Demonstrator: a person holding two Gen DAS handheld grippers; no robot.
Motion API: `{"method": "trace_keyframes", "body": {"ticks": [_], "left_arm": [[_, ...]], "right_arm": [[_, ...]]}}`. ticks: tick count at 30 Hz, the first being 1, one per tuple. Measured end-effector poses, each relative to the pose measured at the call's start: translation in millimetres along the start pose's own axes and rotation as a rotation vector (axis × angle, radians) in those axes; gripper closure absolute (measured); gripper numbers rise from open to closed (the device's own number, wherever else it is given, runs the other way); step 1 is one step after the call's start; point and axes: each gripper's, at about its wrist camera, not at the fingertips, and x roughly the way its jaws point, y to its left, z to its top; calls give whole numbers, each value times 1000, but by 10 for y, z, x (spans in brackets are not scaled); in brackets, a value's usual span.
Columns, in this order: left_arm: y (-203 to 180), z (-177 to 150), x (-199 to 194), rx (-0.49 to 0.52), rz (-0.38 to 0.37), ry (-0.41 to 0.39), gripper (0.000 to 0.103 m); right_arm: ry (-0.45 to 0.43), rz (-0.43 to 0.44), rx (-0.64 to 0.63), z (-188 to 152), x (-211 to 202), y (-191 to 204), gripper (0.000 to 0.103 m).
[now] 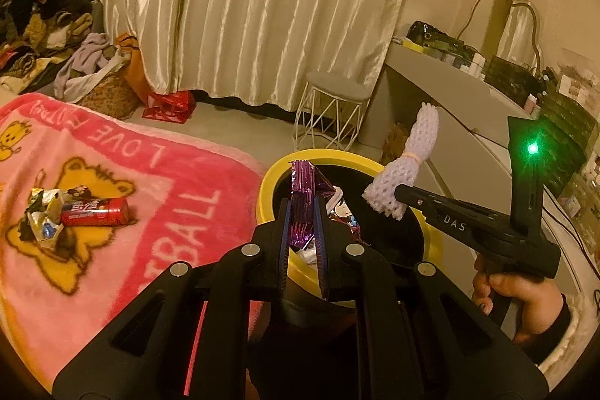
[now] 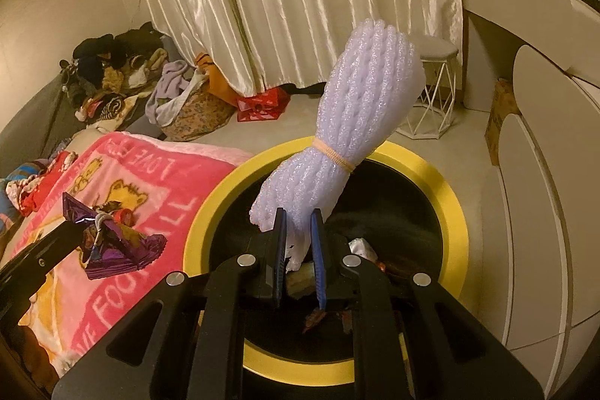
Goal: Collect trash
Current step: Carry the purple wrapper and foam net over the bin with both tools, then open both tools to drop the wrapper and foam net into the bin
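Upright, a foam net bundle (image 2: 352, 134) rises beyond the right gripper's (image 2: 298, 238) clamped fingers; left gripper (image 1: 303, 212) fingers clamp a purple wrapper (image 1: 303, 197), also pointing up.

There is 1 round black bin with a yellow rim (image 2: 446, 197). There is 1 crumpled purple foil wrapper (image 1: 302, 201) and 1 white foam-net bundle tied with a rubber band (image 2: 360, 122), each in 1 of the 2 black handheld grippers. Near the middle of 1 pink bear-print blanket (image 1: 150, 220) lie 1 red can (image 1: 99, 212) and 1 wad of crumpled wrappers (image 1: 43, 212). On the floor stands 1 white wire-legged stool (image 1: 333, 107).
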Motion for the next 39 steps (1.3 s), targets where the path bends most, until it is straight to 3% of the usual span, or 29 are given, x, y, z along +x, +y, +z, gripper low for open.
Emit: {"method": "trace_keyframes", "body": {"ticks": [26, 31, 32, 34, 35, 37, 39], "left_arm": [[-137, 63, 495, 11, 25, 71, 95], [-154, 87, 595, 2, 9, 84, 95], [-152, 94, 598, -3, 7, 82, 92], [-123, 110, 590, -21, 4, 80, 72], [-108, 110, 584, -28, 7, 77, 55], [-68, 106, 546, -45, 0, 71, 51], [-32, 105, 503, -57, 8, 64, 35]], "right_arm": [[114, 28, -49, -74, 182, -81, 90], [126, 16, -45, -81, 185, -127, 83], [125, 10, -42, -78, 181, -135, 81], [118, -6, -34, -67, 170, -159, 72], [112, -12, -28, -66, 167, -173, 67], [92, -21, -1, -55, 139, -223, 54], [78, -25, 11, -47, 120, -259, 51]]}}
